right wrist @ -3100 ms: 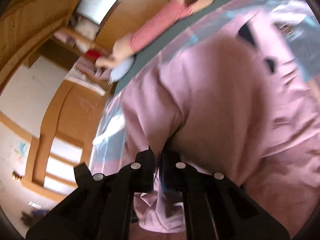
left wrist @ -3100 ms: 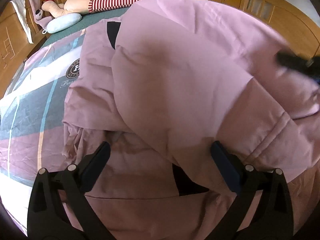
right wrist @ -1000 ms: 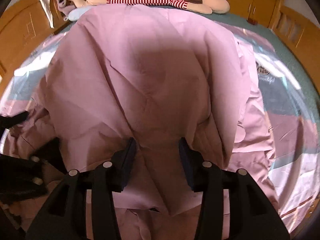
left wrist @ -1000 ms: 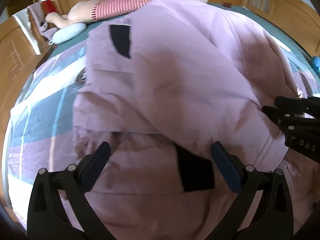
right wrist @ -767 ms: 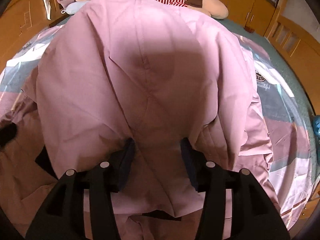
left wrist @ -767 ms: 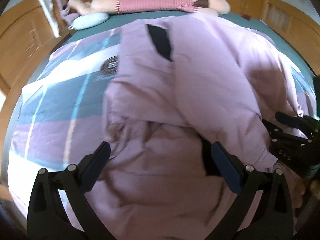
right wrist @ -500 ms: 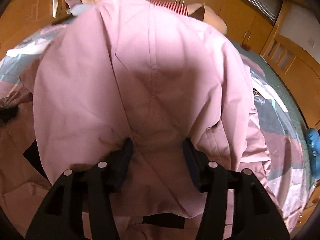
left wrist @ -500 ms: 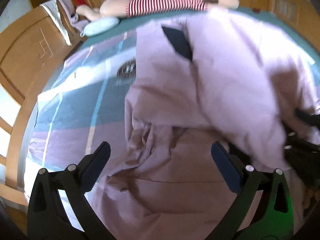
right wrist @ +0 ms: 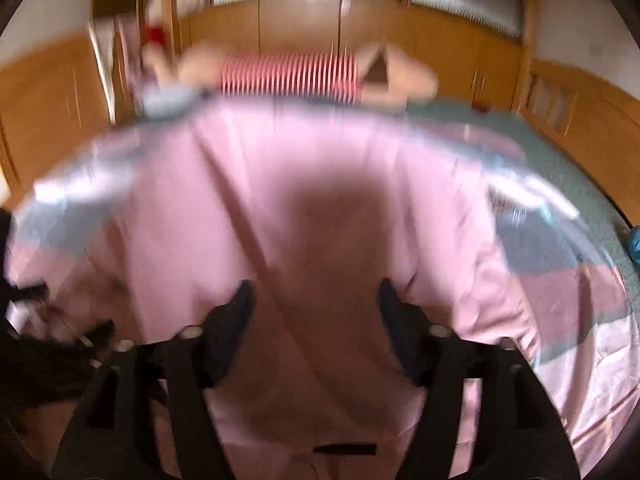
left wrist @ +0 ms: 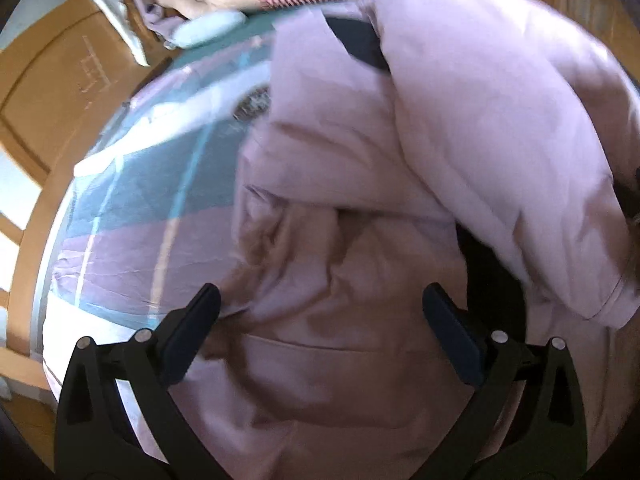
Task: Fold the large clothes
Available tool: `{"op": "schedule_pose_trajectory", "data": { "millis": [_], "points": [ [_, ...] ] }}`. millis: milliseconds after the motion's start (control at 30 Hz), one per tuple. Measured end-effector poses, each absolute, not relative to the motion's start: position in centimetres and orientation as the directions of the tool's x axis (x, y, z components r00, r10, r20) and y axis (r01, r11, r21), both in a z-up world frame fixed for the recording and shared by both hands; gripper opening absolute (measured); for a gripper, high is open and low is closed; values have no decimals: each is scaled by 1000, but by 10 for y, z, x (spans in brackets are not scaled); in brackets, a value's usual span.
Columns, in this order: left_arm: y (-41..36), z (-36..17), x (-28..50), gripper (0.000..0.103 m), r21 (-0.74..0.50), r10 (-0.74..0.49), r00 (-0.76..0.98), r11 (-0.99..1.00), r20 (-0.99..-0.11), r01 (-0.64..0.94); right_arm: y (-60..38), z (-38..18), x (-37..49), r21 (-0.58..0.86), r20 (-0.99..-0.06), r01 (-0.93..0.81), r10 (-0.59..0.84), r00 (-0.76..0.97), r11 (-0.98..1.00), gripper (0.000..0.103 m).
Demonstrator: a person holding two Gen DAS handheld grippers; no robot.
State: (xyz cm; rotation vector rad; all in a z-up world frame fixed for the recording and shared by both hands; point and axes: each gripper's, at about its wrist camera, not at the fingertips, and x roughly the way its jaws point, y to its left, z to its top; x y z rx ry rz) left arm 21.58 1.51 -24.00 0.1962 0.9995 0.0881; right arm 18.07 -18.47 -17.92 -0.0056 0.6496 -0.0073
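A large pink garment point(left wrist: 460, 152) with dark patches lies on the bed, one part folded over the rest; it also fills the right wrist view point(right wrist: 320, 208). My left gripper point(left wrist: 320, 316) is open and empty, above the garment's crumpled lower left part. My right gripper point(right wrist: 314, 304) is open and empty, above the folded layer; that view is blurred. A dark edge of the right gripper point(left wrist: 634, 196) shows at the far right of the left wrist view, and the left gripper point(right wrist: 44, 356) shows at the lower left of the right wrist view.
The bed has a blue, white and pink patterned cover point(left wrist: 152, 184). A long plush doll in a red-striped shirt point(right wrist: 288, 74) and a pale blue pillow point(left wrist: 208, 32) lie at the head. Wooden cabinets point(right wrist: 300, 28) and a wooden frame point(left wrist: 52, 92) surround the bed.
The right gripper let go of the garment and opened wider, pulling back and tilting up. The left gripper swung left, bringing more bed cover into view. The folded layer lies flatter.
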Motion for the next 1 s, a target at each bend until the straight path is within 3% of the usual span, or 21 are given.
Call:
{"op": "schedule_pose_trajectory", "data": {
  "millis": [33,100,200,267,333,467,600,700,833,867,933,1000],
  "points": [
    [17,-234,213,101,198,164,564,980,-810,-1,-184,-171,175,-17,-561,12,-20,828,1000,96],
    [24,-219,210,101,186,172,611,982,-773,-41,-176,-166,173,-52,-527,-3,-25,850,999,96],
    [36,-211,212,101,169,185,635,982,-750,-87,-171,-191,189,-110,-606,16,-80,791,994,96],
    [45,-215,219,101,158,193,606,981,-772,-111,-176,-219,209,-108,-710,14,-87,699,994,96],
    [55,-226,226,101,127,186,553,981,-812,-143,-174,-238,218,-122,-757,-6,-89,647,992,102],
    [64,-243,225,101,74,151,453,980,-878,-183,-163,-243,218,-177,-744,-21,-120,657,984,102],
    [67,-246,221,101,61,139,440,981,-887,-186,-162,-243,217,-164,-743,-19,-111,660,986,102],
    [66,-241,219,101,75,151,457,981,-877,-182,-173,-222,208,-131,-689,19,-105,717,991,102],
    [57,-233,216,101,93,162,489,982,-857,-163,-176,-182,181,-145,-491,80,-142,859,986,102],
    [55,-232,217,101,96,163,493,983,-854,-157,-177,-179,181,-152,-478,92,-155,864,984,102],
    [50,-232,215,101,99,156,494,985,-855,-141,-183,-182,192,-171,-514,115,-188,837,979,102],
    [47,-235,218,101,102,148,486,987,-862,-121,-196,-207,211,-154,-631,135,-203,748,979,102]
  ]
}}
